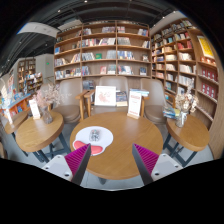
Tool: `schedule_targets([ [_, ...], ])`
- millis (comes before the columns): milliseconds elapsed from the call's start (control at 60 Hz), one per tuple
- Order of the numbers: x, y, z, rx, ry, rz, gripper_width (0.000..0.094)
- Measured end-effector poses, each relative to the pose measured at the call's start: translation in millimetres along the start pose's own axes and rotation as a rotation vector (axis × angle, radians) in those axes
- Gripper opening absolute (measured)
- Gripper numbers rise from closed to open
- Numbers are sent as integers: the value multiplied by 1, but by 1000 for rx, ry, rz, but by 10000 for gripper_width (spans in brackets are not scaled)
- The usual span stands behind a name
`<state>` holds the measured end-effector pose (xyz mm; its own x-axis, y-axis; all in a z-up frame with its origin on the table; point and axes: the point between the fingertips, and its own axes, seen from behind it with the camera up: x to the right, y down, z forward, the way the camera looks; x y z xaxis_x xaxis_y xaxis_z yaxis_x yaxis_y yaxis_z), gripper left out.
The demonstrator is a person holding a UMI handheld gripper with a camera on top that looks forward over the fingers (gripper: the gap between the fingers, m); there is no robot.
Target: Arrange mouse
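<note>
A white round mouse pad lies on the round wooden table, ahead of the left finger. A small pale mouse sits on it near the middle. My gripper is held above the table's near part, open and empty, with its pink-padded fingers wide apart. The pad and mouse lie just beyond the left finger, apart from it.
Two display signs stand at the table's far edge. Smaller round tables stand to the left and right, with flower vases on them. Chairs ring the tables. Tall bookshelves line the back wall.
</note>
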<state>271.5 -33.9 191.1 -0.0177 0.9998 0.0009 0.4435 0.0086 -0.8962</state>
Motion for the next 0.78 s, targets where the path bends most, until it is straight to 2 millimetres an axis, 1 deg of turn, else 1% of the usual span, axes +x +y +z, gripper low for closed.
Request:
schedule_targets([
  [67, 16, 11, -26, -2, 18, 8, 849],
  [150, 35, 23, -53, 6, 47, 19, 852],
  [283, 52, 41, -83, 4, 89, 3, 850],
  [333, 54, 47, -92, -5, 102, -3, 852],
  [517, 41, 57, -112, 0, 63, -6, 851],
  [617, 39, 55, -115, 17, 63, -10, 857],
  [783, 34, 52, -115, 28, 55, -2, 854],
])
